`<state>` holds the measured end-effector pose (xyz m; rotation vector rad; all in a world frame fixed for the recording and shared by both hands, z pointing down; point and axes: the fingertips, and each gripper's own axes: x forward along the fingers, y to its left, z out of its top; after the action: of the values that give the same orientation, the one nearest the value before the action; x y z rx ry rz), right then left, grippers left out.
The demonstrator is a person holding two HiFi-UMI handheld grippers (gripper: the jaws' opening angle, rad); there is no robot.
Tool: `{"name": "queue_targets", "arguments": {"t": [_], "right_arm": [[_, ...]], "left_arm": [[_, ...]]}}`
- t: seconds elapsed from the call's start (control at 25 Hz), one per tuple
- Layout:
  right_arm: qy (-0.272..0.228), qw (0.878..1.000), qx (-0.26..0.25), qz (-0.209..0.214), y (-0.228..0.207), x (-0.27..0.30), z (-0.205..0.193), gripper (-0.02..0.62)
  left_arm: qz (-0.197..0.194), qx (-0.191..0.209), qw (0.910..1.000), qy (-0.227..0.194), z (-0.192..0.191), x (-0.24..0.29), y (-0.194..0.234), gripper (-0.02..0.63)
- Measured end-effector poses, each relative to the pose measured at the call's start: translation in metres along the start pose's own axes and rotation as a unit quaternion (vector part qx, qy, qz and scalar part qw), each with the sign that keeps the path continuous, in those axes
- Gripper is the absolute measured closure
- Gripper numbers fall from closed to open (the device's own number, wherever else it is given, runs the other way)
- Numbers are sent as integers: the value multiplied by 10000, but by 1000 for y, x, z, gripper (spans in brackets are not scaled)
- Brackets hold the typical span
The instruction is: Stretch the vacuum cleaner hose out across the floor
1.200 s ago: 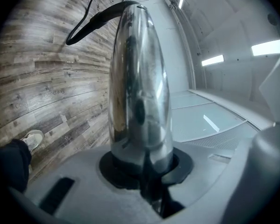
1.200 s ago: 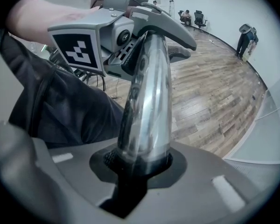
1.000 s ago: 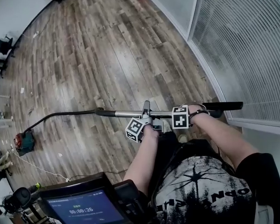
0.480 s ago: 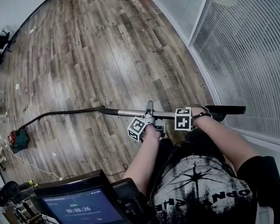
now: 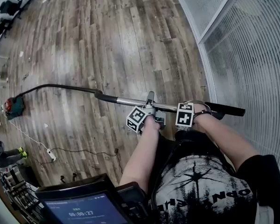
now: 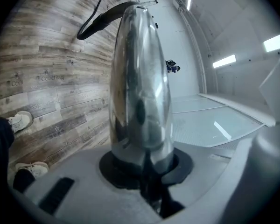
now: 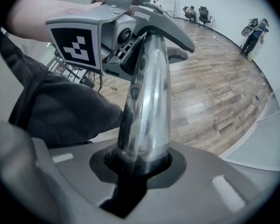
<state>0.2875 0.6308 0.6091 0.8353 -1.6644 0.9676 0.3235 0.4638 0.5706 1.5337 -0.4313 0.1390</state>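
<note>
From overhead, the person holds a chrome tube (image 5: 130,101) level and crosswise over the wood floor (image 5: 107,41). The left gripper (image 5: 149,107) is at its middle and the right gripper (image 5: 190,110) is nearer the black handle end (image 5: 228,110).

Only the gripper views show the grip. In each one the jaws are closed narrowly around the tube, which fills the gap between them. The right gripper view also shows the left gripper clamped further along the tube, and people (image 7: 252,31) by the far wall. The left gripper view shows the person's shoes (image 6: 19,120).

The vacuum cleaner hose (image 5: 56,86) is thin and black. It leaves the tube's dark cuff (image 5: 100,96) and runs left in a long, shallow arc, nearly straight, to the canister (image 5: 13,107) at the floor's left edge, well apart from the person.
</note>
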Motion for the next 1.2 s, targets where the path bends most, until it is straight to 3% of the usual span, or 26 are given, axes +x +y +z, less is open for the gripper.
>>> {"name": "queue_targets", "arguments": {"t": [0.12,0.32,0.56,0.68,0.88,1.0,1.12,1.2], "right_arm": [[-5,9999,-145,-72,-16,2,-22,503],[128,9988,-400,-258,-36,-2,-50,505],[261,9990,-235,-274,-50,14,-69,503],[307,9989,-167,-310,-57,26,-70,503],[496,9981,175,-309,-68,46,-79,503],[597,9973,236,-365,-79,63,-82,503],[635,9968,162,-449,-93,79,-92,503],[629,9968,116,-473,-100,94,-102,503]], "left_arm": [[-79,24,10000,-13,-17,16,2,543],[-164,483,9966,647,-54,26,-1,471],[6,378,9934,1087,-79,15,23,402],[247,872,9856,1428,-80,5,34,407],[522,2013,9545,2136,-64,-1,47,597],[235,2481,9325,2614,-59,9,47,606],[-71,3150,8978,3076,-66,30,45,606],[-208,3417,8851,3152,-72,45,48,606]]}}
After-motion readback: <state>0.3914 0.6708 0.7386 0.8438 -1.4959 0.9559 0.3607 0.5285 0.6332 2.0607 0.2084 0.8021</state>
